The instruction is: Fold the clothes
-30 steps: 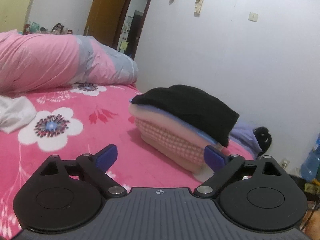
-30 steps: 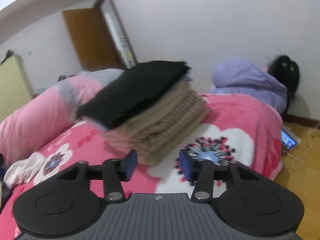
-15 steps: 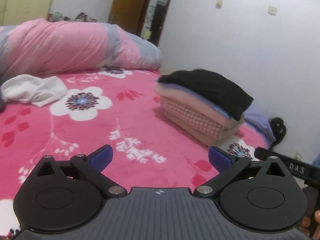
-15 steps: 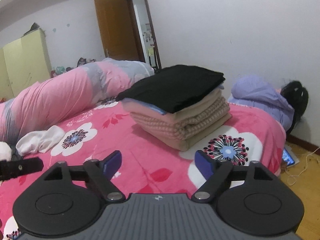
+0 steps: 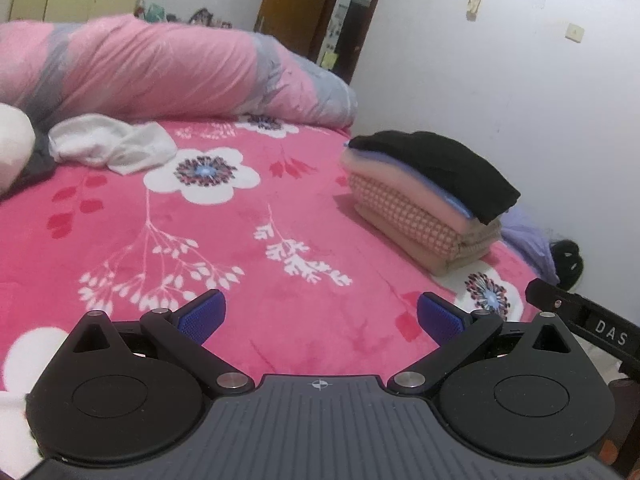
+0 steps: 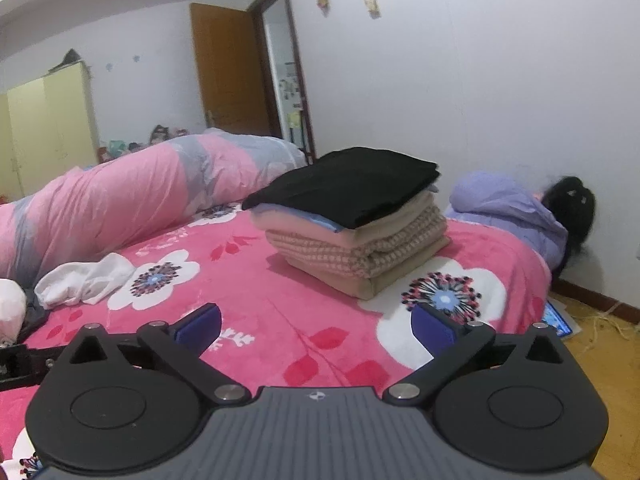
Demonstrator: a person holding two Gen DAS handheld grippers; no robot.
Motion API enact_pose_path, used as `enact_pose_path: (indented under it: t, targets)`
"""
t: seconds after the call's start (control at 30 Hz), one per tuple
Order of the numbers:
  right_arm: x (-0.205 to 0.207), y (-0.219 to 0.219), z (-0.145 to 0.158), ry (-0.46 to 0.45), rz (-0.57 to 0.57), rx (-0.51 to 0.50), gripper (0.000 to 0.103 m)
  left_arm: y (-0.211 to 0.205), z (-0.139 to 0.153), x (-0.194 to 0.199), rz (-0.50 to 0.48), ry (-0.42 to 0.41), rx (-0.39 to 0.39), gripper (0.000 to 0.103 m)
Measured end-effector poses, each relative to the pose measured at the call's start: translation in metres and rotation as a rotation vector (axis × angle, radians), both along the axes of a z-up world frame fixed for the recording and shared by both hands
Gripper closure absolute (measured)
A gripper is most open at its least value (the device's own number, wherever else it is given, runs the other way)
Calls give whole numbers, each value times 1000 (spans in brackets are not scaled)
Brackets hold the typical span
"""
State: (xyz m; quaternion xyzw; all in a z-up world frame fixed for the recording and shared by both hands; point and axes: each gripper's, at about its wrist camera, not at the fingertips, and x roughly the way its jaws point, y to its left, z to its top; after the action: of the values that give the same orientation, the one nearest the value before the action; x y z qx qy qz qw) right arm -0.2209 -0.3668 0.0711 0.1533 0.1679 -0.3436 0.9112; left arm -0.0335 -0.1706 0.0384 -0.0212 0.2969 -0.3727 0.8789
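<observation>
Nearest, the left gripper stands with its jaws spread wide and nothing between them. The right gripper has just been opening; its jaws are also wide and empty. Both hang over bare pink bedspread.

Next out, toward the right edge of the bed, sits the folded stack, black garment on top, square and finished. Leave it alone.

Farther left, just in front of the rolled quilt, lies the crumpled white garment, probably the next piece.

Procedure, as judged: approach it low with jaws wide, pinch two separate edges, lift and drag it to open bedspread, spread flat before folding. Avoid snagging the dark cloth beside it.
</observation>
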Motion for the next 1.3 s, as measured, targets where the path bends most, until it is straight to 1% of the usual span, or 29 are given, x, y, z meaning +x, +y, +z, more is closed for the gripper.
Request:
enact_pose_path:
  t: [0.1, 0.23, 0.3, 0.37, 0.47, 0.57, 0.7, 0.83, 0.93, 1.0, 1.17, 1.3]
  targets:
    - [-4, 4, 3, 7, -22, -13, 0, 4, 1, -7, 20, -24, 1, 0]
    - [-15, 13, 8, -5, -48, -52, 0, 9, 1, -15, 31, -27, -13, 0]
    - [-19, 16, 8, 7, -53, -51, 0, 12, 1, -18, 30, -28, -14, 0]
    - [-24, 17, 7, 24, -64, -30, 0, 14, 2, -24, 26, -34, -14, 0]
    - [-35, 18, 8, 22, -88, -4, 0, 17, 7, -34, 8, -58, -29, 0]
    - [-45, 23, 10, 23, -98, -13, 0, 20, 10, -42, -7, -74, -41, 0]
    - [-51, 28, 12, 12, -93, -12, 0, 22, 10, -52, -14, -74, -56, 0]
    - [-54, 33, 15, 13, -86, -12, 0, 25, 7, -58, -24, -47, -94, 0]
    - [-57, 38, 16, 15, -83, -32, 0, 24, 8, -66, -54, -46, -99, 0]
    - [-59, 41, 15, 11, -82, -49, 0, 22, 9, -72, -65, -78, -88, 0]
    - [-59, 41, 14, 23, -90, -84, 0, 6, 10, -84, -32, -159, -13, 0]
    - [-58, 34, 19, 33, -116, -125, 0, -2, 15, -85, -39, -179, -10, 0]
